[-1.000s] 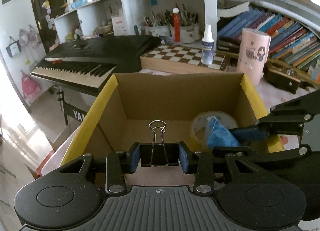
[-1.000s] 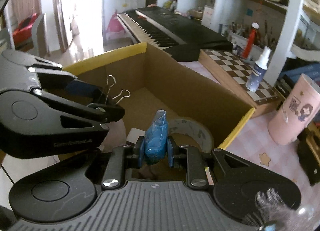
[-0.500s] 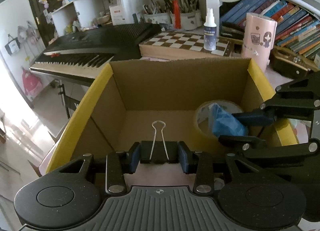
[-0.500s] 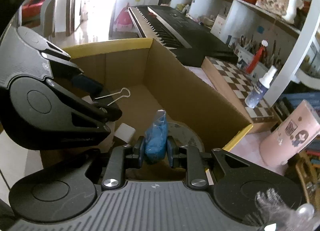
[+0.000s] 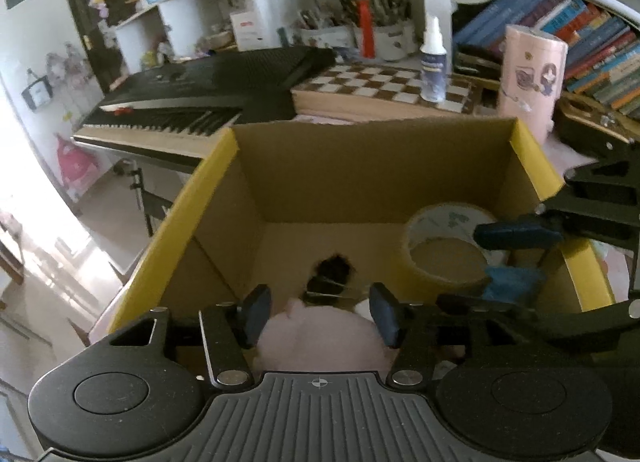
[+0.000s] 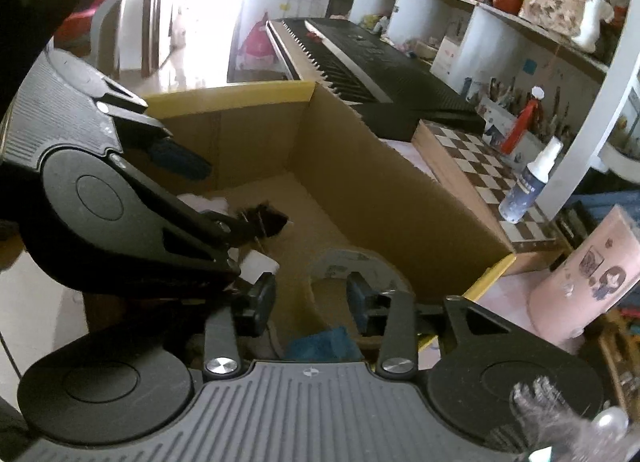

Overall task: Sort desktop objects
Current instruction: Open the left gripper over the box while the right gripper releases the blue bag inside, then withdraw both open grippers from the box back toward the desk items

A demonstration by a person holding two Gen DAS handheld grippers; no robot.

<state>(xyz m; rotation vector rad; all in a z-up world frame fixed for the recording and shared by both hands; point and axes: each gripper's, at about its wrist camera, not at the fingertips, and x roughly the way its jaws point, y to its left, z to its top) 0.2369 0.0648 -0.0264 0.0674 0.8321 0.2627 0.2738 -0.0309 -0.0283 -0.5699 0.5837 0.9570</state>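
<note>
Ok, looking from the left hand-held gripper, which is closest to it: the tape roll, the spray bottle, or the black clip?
From the left hand-held gripper:
1. Black clip, just ahead, inside the box.
2. Tape roll, right corner of the box.
3. Spray bottle, beyond the box, on the chessboard.

Cardboard box: brown walls, yellow rim, centre frame. Tape roll: tan, lower right. Binder clip: black, blurred. Chessboard: brown-and-white checks, upper centre. Cylinder: pink, cartoon print, upper right. Keyboard: black.
</note>
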